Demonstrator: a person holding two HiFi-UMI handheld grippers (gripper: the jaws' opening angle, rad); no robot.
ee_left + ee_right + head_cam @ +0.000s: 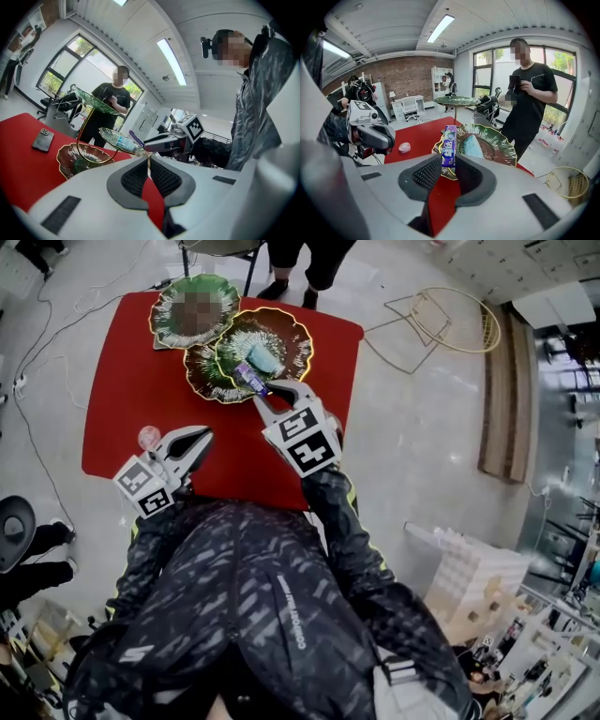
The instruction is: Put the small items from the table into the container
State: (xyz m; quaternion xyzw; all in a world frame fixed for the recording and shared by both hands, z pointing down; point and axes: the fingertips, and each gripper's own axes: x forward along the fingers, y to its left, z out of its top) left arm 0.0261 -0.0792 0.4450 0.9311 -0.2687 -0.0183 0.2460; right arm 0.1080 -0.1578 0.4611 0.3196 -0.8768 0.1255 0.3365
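A tiered stand of leaf-shaped dishes stands at the far side of the red table (pixel 122 381). Its middle green and gold dish (pixel 302 334) (pixel 506 145) holds a pale blue item (pixel 265 360) (pixel 472 145). My right gripper (pixel 265 390) (pixel 449 161) is shut on a purple pack (pixel 249 377) (pixel 449 146), upright between the pads, at that dish's near rim. A small pink item (pixel 149 437) (pixel 404 147) lies on the table by the left edge. Beside it my left gripper (pixel 199 442) (pixel 149 157) hovers over the table's near side, jaws shut and empty.
The stand also has a top green dish (pixel 164 329) and a low brown dish (pixel 199 379) (pixel 65 157). A dark phone (pixel 42 139) lies on the table. A person (pixel 529 93) stands just beyond the table. A wire basket (pixel 455 320) lies on the floor at the right.
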